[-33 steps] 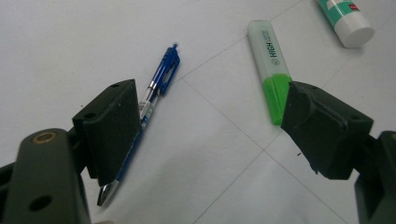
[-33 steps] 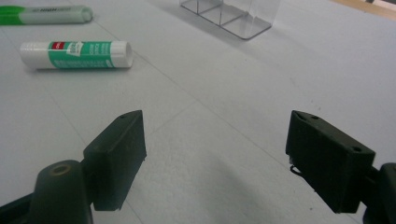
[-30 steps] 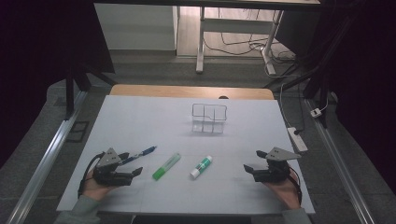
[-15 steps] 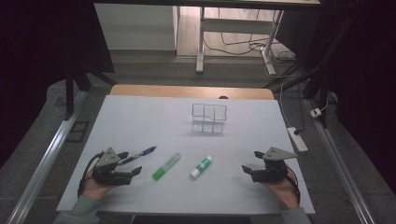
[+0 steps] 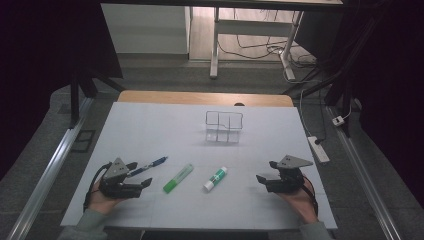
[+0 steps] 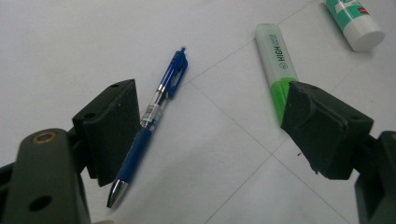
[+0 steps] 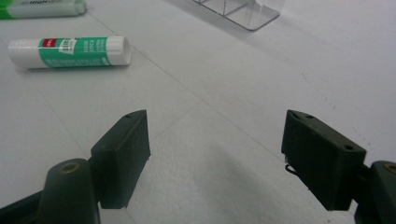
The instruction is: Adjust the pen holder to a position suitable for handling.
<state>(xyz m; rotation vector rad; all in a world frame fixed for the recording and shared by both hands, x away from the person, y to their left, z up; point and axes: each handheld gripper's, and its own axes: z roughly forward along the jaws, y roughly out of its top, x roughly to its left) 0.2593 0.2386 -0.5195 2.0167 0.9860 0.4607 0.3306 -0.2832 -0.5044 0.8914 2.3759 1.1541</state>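
Two grippers rest low on the white table (image 5: 150,125), one on each side. The left gripper (image 5: 137,176) has its jaws spread wide with nothing between them. A blue pen (image 6: 150,119) lies on the table just beside its left jaw, and a green highlighter (image 6: 276,63) lies by its other jaw. The right gripper (image 5: 264,172) has its jaws spread wide too, over bare table. A green and white glue stick (image 7: 70,51) lies near it. A clear box (image 5: 224,126) stands farther back on the table
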